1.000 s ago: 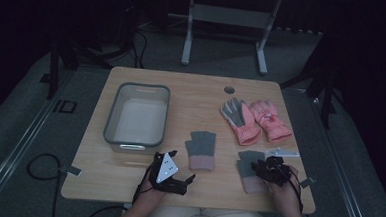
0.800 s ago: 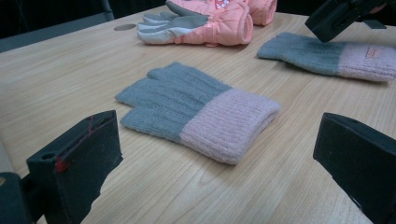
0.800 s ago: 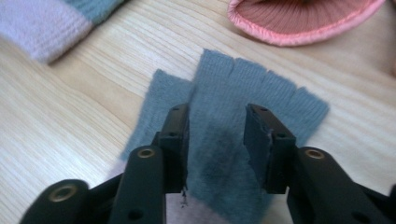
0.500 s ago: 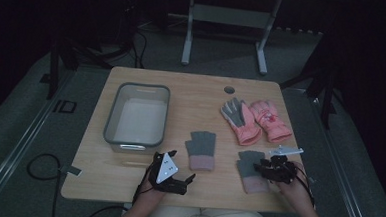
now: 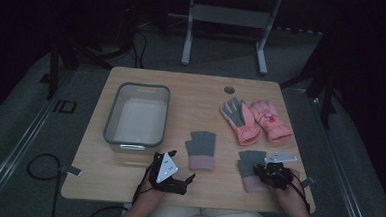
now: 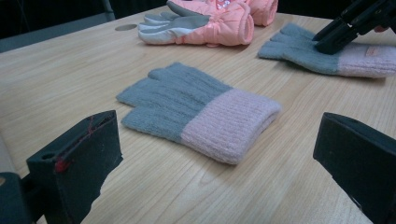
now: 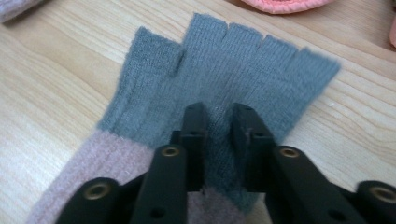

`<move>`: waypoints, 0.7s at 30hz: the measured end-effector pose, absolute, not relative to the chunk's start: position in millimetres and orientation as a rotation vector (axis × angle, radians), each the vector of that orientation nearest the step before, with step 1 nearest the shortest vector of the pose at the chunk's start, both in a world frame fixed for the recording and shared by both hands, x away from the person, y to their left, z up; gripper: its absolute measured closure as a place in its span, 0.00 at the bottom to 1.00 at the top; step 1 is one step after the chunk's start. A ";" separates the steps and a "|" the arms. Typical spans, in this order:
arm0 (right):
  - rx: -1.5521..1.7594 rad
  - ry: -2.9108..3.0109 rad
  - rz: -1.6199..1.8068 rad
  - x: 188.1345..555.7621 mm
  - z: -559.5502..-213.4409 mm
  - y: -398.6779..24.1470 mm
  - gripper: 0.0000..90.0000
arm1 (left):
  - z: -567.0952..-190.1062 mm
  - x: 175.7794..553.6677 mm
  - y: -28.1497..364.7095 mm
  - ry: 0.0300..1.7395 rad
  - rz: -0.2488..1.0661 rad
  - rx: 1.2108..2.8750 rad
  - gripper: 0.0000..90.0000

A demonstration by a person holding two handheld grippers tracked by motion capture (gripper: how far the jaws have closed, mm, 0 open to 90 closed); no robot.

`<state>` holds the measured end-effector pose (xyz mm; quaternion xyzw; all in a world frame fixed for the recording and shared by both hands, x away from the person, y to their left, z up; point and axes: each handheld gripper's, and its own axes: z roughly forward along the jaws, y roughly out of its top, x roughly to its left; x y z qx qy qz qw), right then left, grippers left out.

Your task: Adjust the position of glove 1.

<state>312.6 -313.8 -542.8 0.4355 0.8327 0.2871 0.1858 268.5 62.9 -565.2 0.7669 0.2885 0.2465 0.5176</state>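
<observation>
My right gripper [image 7: 219, 112] has just been closing, its jaws now pinching a fold of grey knit on the right glove [image 7: 224, 84], which lies flat on the surface [image 5: 192, 93] to the right of the bin [image 5: 136, 116]; I bite the middle so the whole glove should lift at once. My left gripper [image 5: 177, 177] waits wide open and empty just below the bin, aimed at the other grey glove [image 6: 196, 109], its mate, lying between bin and right glove
</observation>
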 end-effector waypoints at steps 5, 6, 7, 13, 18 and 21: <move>1.295 2.285 0.793 309.1 -543.4 -307.6 0.93 | -565.3 268.3 62.8 0.692 0.594 1.840 0.01; 1.303 2.278 0.795 308.7 -543.4 -307.2 0.93 | -565.3 268.4 62.7 0.693 0.594 1.838 0.01; 1.313 2.272 0.797 308.5 -542.7 -307.2 0.94 | -565.3 268.4 62.7 0.694 0.593 1.838 0.01; 1.375 2.205 0.869 301.8 -525.4 -306.9 0.94 | -565.3 268.6 62.9 0.692 0.595 1.839 0.01; 1.351 2.168 0.926 300.7 -496.9 -300.6 0.94 | -565.2 268.7 63.2 0.686 0.591 1.841 0.00; 1.330 2.142 0.963 304.0 -477.4 -293.0 0.94 | -565.2 268.9 63.3 0.686 0.591 1.841 0.01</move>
